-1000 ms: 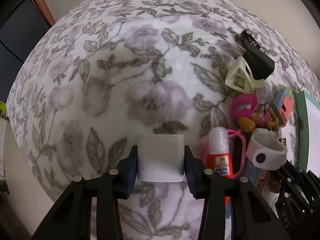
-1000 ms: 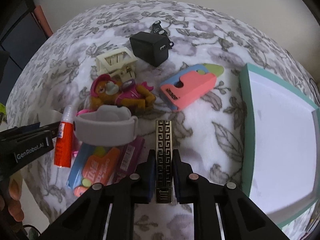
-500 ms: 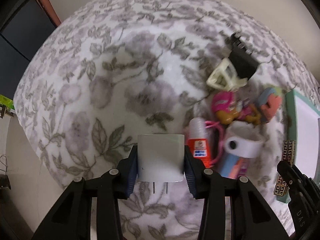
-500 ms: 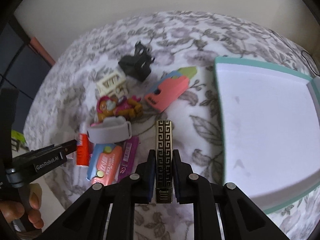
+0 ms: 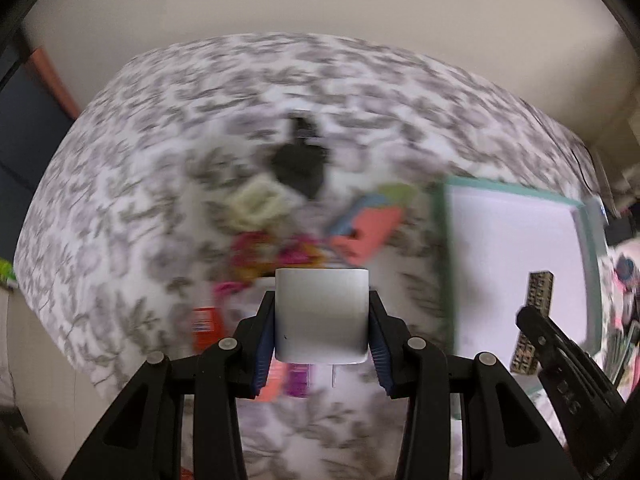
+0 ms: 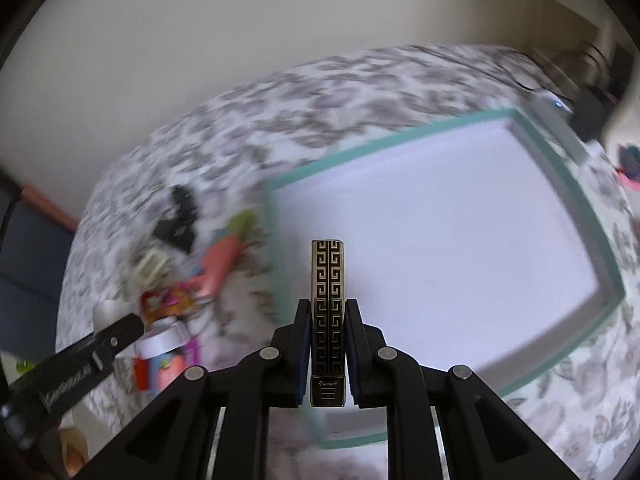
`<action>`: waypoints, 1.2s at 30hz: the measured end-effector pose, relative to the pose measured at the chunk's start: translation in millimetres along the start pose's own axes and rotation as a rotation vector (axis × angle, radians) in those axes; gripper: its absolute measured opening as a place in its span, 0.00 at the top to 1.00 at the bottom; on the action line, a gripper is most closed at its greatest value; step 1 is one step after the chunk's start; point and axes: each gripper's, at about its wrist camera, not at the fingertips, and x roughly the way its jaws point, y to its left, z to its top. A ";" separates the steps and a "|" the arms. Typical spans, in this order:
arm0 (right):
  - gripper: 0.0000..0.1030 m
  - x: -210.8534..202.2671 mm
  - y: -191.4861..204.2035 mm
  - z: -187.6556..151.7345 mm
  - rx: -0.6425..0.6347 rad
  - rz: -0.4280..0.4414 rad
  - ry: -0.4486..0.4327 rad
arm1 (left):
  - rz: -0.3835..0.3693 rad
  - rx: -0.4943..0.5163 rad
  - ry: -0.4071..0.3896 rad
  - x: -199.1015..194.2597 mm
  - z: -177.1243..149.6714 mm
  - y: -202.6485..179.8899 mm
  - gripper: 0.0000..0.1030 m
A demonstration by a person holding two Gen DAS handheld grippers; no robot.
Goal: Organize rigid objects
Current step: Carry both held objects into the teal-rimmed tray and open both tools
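My left gripper (image 5: 321, 318) is shut on a white plug adapter (image 5: 321, 312), held above the floral cloth, its prongs pointing down. My right gripper (image 6: 328, 344) is shut on a black-and-gold patterned lighter (image 6: 328, 312), held over the near-left part of the teal-rimmed white tray (image 6: 560, 160). The tray (image 5: 446, 264) and the lighter (image 5: 534, 320) also show at the right of the left wrist view. The pile of small objects lies left of the tray: a black charger (image 5: 298, 164), a cream clip (image 5: 256, 204), a pink-and-blue cutter (image 5: 368, 228).
A floral cloth (image 5: 160, 152) covers the table. A wall runs behind it. The pile also holds an orange-pink toy figure (image 6: 168, 300), a glue bottle (image 5: 204, 324) and a white band (image 6: 160, 340). Cables and clutter lie beyond the tray's far right corner (image 6: 592, 116). Both views are blurred.
Both grippers have lifted and swung right towards the tray. The lighter now hangs over the tray's inside. The adapter has moved from left of the pile to above its near side.
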 end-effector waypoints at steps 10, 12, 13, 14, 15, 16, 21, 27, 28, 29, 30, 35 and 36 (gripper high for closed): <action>0.84 14.1 -64.9 16.9 0.157 -0.042 0.022 | -0.060 0.125 0.008 13.0 0.2 -98.3 0.57; 0.84 16.4 -76.0 19.0 0.179 -0.058 0.027 | -0.081 0.128 -0.021 15.6 -0.9 -108.7 0.57; 0.83 17.8 -82.9 20.3 0.192 -0.069 0.027 | -0.081 0.134 -0.028 17.8 -1.3 -112.9 0.57; 0.83 18.7 -87.8 21.4 0.203 -0.081 0.027 | -0.080 0.141 -0.033 21.2 -2.0 -117.0 0.57; 0.84 19.1 -91.8 22.5 0.209 -0.092 0.024 | -0.085 0.148 -0.036 24.1 -3.8 -120.7 0.57; 0.84 18.5 -96.9 23.6 0.215 -0.112 0.016 | -0.095 0.153 -0.037 27.7 -5.4 -124.1 0.57; 0.84 13.9 -115.1 26.7 0.253 -0.190 -0.021 | -0.146 0.180 -0.022 40.0 -11.9 -137.1 0.57; 0.84 10.6 -124.1 25.1 0.284 -0.210 -0.028 | -0.184 0.245 -0.036 38.3 -16.1 -149.0 0.57; 0.84 9.8 -124.3 24.8 0.286 -0.212 -0.029 | -0.190 0.246 -0.035 37.8 -16.6 -148.8 0.57; 0.84 9.1 -123.6 24.6 0.283 -0.215 -0.030 | -0.194 0.246 -0.032 37.7 -17.2 -148.5 0.57; 0.83 8.6 -122.6 24.5 0.279 -0.218 -0.032 | -0.196 0.244 -0.029 37.6 -17.5 -147.6 0.57; 0.83 4.3 -117.7 23.7 0.254 -0.232 -0.040 | -0.209 0.253 -0.067 26.7 -16.6 -144.3 0.56; 0.83 3.7 -117.1 23.8 0.250 -0.235 -0.041 | -0.211 0.255 -0.073 24.7 -16.7 -144.0 0.54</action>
